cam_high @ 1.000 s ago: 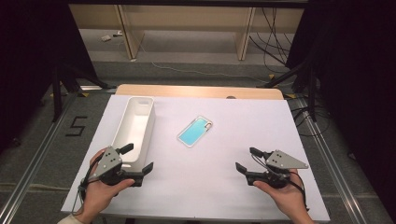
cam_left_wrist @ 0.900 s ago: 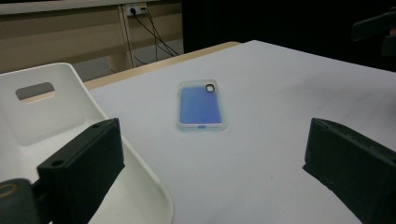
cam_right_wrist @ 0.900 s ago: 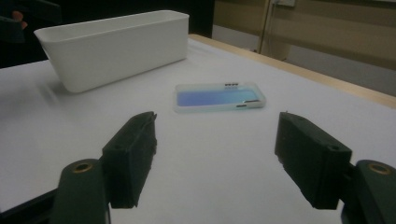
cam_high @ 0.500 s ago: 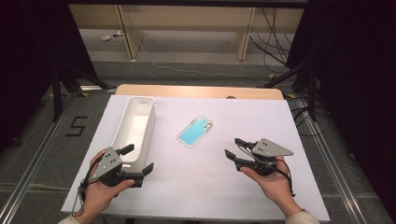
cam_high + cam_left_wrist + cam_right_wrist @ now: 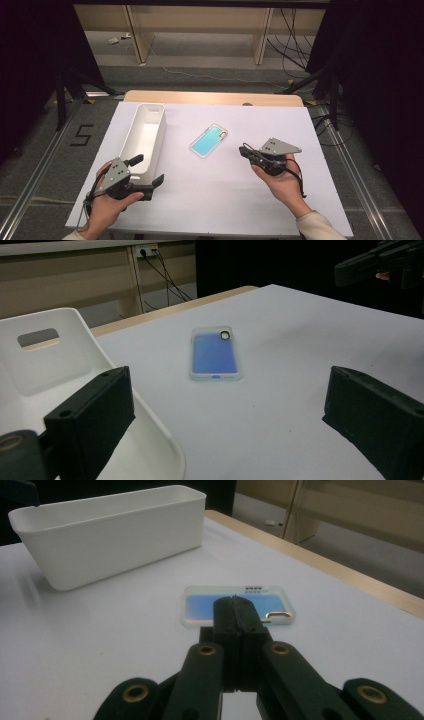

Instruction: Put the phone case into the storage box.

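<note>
- Writing: a "5" [image 5: 81, 135] is marked on the floor left of the desk; no brand or label can be read on the things themselves.
- Phone [image 5: 209, 140] lies flat near the middle of the white desk [image 5: 210, 200], blue face up in a clear case, just right of the white bin [image 5: 144, 139].
- Its long axis runs at a slant, from the near-left toward the far right corner of the desk; the end with the camera hole points toward the far edge.
- Bin stands along the left edge, long axis running from the near edge to the far edge, open top up.
- Right gripper [image 5: 244, 150] hovers just right of the phone, tips aimed at it and not touching; its jaws have just closed and now meet with nothing between them.
- Left gripper [image 5: 148, 171] sits near the near-left corner beside the bin's near end, jaws spread wide and empty.
- Bare desk surface lies open around the phone on its near, far and right sides.
</note>
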`<state>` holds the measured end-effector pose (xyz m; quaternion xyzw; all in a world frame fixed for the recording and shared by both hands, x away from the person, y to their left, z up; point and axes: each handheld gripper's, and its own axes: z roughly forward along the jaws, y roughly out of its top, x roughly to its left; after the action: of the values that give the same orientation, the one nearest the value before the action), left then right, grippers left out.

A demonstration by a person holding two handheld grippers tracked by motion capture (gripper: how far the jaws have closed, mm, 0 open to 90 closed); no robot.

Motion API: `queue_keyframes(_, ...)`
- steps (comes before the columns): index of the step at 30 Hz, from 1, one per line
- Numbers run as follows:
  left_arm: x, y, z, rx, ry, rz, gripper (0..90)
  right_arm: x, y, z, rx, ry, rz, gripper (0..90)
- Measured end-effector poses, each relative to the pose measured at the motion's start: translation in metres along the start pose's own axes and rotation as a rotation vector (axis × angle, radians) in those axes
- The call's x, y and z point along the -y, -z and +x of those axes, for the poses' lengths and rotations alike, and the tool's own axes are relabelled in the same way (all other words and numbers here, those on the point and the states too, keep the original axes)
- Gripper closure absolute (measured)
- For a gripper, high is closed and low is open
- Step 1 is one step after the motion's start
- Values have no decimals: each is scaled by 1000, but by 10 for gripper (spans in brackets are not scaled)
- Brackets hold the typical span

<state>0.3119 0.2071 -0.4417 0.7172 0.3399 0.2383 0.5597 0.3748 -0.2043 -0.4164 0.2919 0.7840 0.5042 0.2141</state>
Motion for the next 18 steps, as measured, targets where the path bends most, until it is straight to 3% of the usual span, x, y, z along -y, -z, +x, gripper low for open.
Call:
queue_keyframes(4, 0, 0, 0, -1, -2, 1, 54, -5, -7, 0, -1, 15, 36, 900)
queue_keyframes(13, 0, 0, 0, -2, -4, 0, 55, -20, -41, -1, -29, 18, 106, 900)
queue_keyframes(18, 0, 1, 1, -1, -7, -1, 58, -27, -71, 2, -51, 21, 151, 900)
